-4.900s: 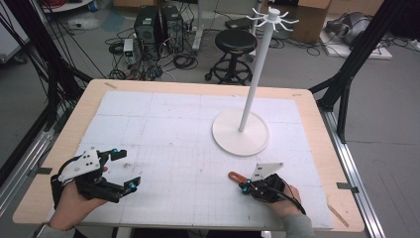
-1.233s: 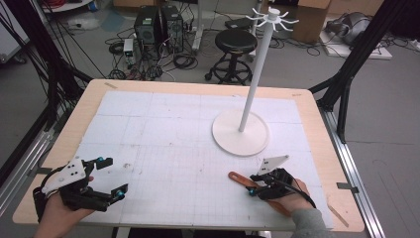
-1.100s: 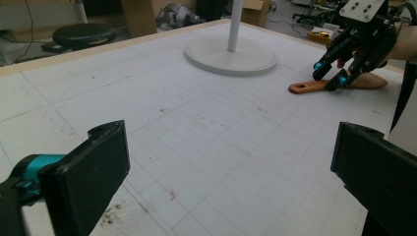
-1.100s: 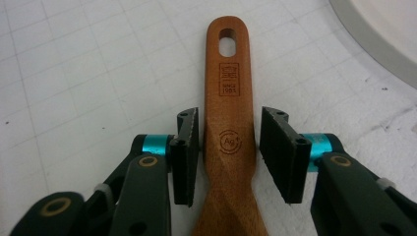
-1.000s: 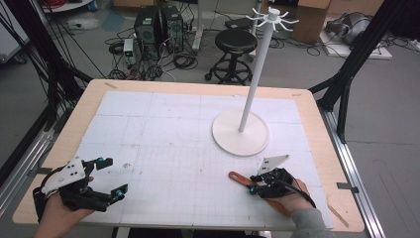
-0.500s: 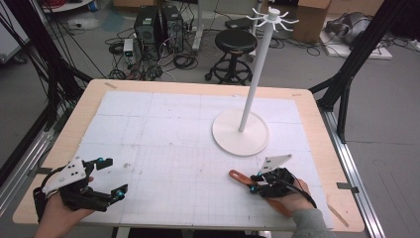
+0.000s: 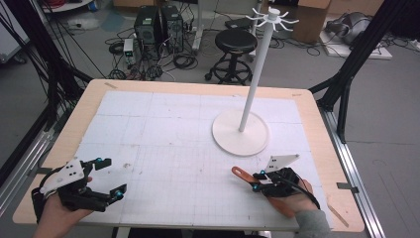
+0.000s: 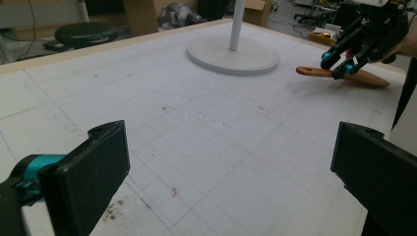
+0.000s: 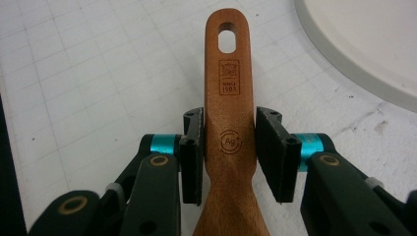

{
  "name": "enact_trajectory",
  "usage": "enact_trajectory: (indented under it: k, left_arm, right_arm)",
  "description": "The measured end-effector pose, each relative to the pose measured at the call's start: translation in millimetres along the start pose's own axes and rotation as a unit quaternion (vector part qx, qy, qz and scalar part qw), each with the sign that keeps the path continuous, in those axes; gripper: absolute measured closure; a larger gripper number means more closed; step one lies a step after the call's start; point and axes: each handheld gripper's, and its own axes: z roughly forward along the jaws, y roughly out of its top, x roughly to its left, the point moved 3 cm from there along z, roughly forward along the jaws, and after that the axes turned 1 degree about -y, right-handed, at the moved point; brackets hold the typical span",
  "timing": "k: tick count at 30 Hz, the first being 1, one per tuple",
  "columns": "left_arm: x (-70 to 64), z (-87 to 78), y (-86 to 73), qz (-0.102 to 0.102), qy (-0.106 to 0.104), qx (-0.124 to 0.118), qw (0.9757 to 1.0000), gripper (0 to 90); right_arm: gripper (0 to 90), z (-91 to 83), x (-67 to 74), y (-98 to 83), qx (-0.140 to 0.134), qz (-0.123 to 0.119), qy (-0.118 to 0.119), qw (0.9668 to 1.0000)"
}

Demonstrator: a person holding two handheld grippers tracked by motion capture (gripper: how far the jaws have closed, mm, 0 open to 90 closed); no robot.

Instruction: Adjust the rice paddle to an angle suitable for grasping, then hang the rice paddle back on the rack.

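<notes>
Two grippers sit low at the near edge of the desk (image 7: 198,84) in the high view. Compared with a few seconds ago, the right gripper (image 7: 257,181) has shifted slightly rightward with the wooden spatula (image 7: 242,175), whose holed handle end now points up-left; in the last second nothing shifts. The left gripper (image 7: 110,177) has drawn back toward the corner.

From the left gripper view, its jaws stand wide apart over bare desk, and the spatula lies flat far off beside the white stand (image 8: 233,53).

The right gripper view shows the jaws closed against both edges of the spatula's handle. That reads as a secured grasp, so lifting toward the stand's hooks (image 7: 271,16) looks next.
</notes>
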Motion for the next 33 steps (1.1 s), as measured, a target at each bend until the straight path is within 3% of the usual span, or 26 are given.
enact_trajectory:
  k: [18,24,33]
  left_arm:
    - [-1.5,3.0,1.6,-0.001,-0.004,-0.002,1.0,1.8]
    - [-2.4,4.2,2.1,-0.002,-0.007,-0.004,1.0,1.8]
    - [-0.6,4.0,-0.1,-0.008,-0.004,-0.003,1.0,1.8]
  right_arm:
    - [64.5,-20.5,-0.3,8.7,-0.055,0.0,-0.018,0.9983]
    - [64.5,-34.4,-1.4,13.0,-0.098,0.004,-0.033,0.9947]
    - [64.6,-48.3,-2.1,14.6,-0.128,0.005,-0.037,0.991]
